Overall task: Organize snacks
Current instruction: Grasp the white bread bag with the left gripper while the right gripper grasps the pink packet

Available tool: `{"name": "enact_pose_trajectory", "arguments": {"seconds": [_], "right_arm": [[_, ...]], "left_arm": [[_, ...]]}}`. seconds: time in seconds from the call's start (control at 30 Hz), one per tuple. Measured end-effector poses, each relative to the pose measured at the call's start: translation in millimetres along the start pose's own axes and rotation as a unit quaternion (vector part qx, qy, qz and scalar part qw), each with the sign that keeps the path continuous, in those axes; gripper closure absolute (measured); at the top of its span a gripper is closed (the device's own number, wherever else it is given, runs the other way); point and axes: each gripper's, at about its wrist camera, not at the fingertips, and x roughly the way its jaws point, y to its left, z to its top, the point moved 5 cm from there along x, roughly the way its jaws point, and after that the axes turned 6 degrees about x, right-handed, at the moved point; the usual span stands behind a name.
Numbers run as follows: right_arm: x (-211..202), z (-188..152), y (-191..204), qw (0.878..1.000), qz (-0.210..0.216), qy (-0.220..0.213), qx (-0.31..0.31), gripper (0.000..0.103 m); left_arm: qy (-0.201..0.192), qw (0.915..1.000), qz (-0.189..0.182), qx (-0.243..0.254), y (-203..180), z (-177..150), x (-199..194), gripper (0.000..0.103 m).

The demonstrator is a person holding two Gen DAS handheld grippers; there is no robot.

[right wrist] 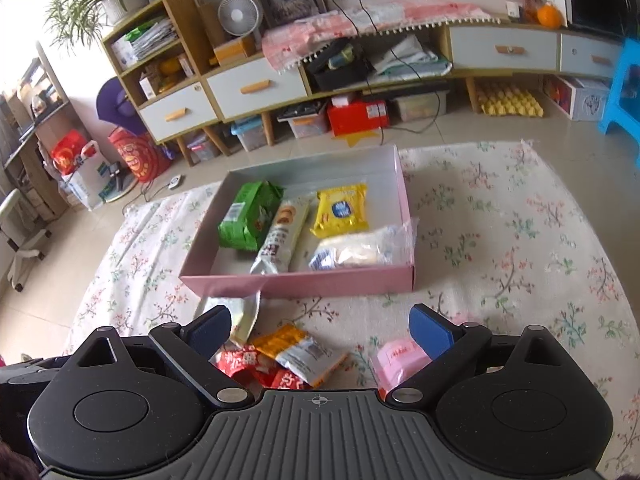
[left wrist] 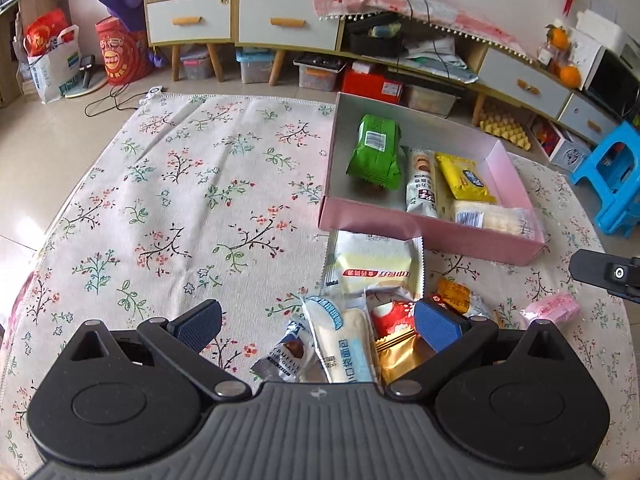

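Floral cloth [left wrist: 180,184] spread over tiled floor [left wrist: 48,120]. On cloth: pink box [left wrist: 432,232]; just beside its near wall, loose pile of snack packets [left wrist: 376,268]; pink packet [right wrist: 394,360] lying apart from pile.

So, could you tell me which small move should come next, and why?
Probably lower the open left claw onto the long white packet between its fingers and close. Four snacks already sit in the pink box, and this packet lies loose on the cloth.

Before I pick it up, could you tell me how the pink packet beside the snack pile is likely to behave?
The pink packet looks small and soft-wrapped, so probably light and squashy. Its glossy film may slip. Lying flat on the cloth, it shouldn't roll.
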Motion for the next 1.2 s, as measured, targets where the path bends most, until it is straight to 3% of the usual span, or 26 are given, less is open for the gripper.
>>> {"name": "enact_pose_trajectory", "arguments": {"seconds": [0.17, 0.27, 0.53, 0.77, 0.9, 1.2], "right_arm": [[13.1, -10.2, -15.8, 0.999, -0.038, 0.031, 0.001, 0.006], [22.4, -17.2, -27.6, 0.997, -0.061, 0.052, 0.0, 0.006], [48.5, -26.9, -46.9, 0.991, -0.107, 0.078, -0.02, 0.006], [59.5, -26.6, -57.2, 0.99, -0.109, 0.089, 0.012, 0.006], [60.3, -22.7, -59.6, 0.99, -0.104, 0.088, 0.029, 0.006], [59.7, -14.9, -78.3, 0.986, -0.083, 0.094, 0.11, 0.006]], "left_arm": [[0.01, 0.9999, 0.012, -0.006, 9.9, -7.8, 4.8, 0.001], [0.03, 0.9989, -0.006, -0.036, 13.2, -12.6, 12.9, 0.002], [0.084, 0.9936, -0.043, -0.061, -3.4, -27.9, 32.3, 0.026], [0.088, 0.9942, -0.032, -0.053, -2.2, -33.4, 32.7, 0.039], [0.091, 0.9909, -0.052, -0.085, 8.3, -30.8, 30.7, 0.045], [0.096, 0.9869, -0.082, -0.101, 8.4, -26.8, 28.3, 0.049]]}}
